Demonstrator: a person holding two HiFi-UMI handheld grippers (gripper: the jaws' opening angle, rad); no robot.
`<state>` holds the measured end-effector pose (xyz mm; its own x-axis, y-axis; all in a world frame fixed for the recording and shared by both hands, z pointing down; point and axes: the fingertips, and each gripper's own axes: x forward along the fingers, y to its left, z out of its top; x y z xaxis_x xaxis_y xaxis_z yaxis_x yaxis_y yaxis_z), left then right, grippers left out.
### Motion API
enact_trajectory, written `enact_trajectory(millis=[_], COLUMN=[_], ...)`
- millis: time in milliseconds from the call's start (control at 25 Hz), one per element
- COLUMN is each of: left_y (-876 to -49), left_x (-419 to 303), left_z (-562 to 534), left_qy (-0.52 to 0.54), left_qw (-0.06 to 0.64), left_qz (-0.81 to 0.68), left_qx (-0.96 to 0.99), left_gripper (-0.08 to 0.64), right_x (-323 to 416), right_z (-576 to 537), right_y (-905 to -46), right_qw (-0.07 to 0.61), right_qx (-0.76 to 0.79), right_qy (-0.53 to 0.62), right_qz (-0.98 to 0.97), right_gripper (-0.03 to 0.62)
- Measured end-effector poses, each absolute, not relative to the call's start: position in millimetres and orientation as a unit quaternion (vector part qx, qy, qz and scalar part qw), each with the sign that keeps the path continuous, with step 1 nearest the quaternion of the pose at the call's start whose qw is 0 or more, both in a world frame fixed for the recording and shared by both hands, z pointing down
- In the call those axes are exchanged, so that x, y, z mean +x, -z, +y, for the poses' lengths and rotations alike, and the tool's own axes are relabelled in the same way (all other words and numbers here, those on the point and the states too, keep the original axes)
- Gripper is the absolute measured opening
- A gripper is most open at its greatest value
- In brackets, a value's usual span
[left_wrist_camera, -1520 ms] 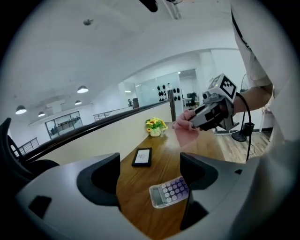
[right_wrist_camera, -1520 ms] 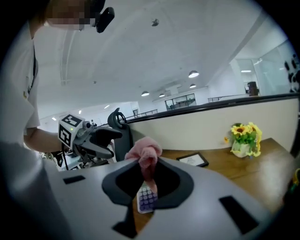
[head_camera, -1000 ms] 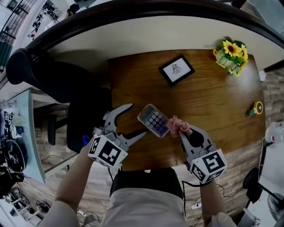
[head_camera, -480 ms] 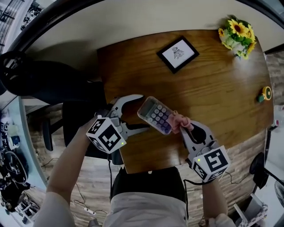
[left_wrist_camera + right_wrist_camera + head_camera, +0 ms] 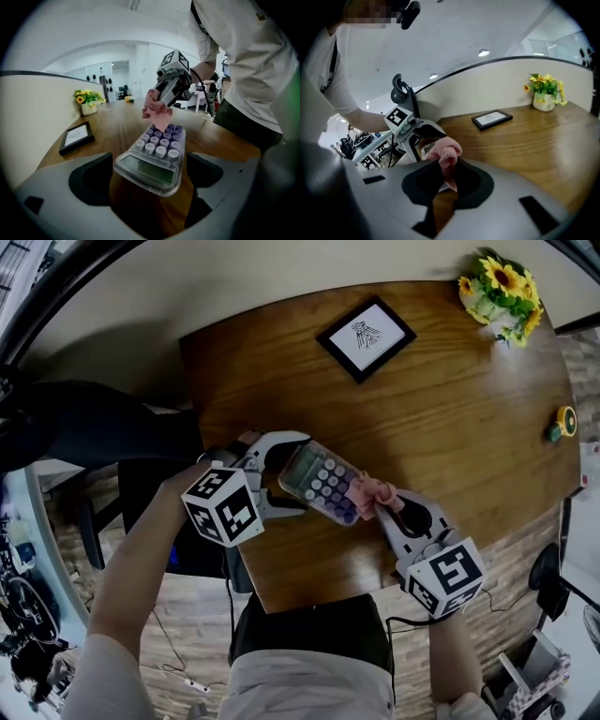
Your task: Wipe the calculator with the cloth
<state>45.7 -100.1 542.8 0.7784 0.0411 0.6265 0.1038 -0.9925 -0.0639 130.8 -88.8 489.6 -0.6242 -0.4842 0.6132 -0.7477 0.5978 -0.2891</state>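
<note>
Touching rounded purple keys [image 5: 161,143] of clear-cased calculator [image 5: 149,169] — a crumpled pink cloth [image 5: 158,112].

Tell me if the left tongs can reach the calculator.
Probably yes: the left tongs, jaws just opened wider, stand around the screen end of the calculator; the cloth in the right tongs hangs at the far keys.

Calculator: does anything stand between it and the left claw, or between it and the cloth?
Nothing visible does. The left claw has just been opening its jaws, which stand either side of the display end of the calculator, not clamping it. The cloth, pinched in the right claw, touches the keys.
</note>
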Motion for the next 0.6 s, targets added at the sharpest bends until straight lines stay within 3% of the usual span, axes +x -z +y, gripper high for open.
enact_trajectory(millis=[600], left_y=[-557], left_x=[53], left_z=[-103], left_qy=[0.339], left_qw=[0.038], left_qz=[-0.065], left_qx=[-0.938], left_gripper=[0.488], right_x=[123], right_z=[-95], right_y=[-509], right_qw=[0.251], right_qx=[0.339], right_qy=[-0.278], right_qz=[-0.863], right_gripper=[0.050])
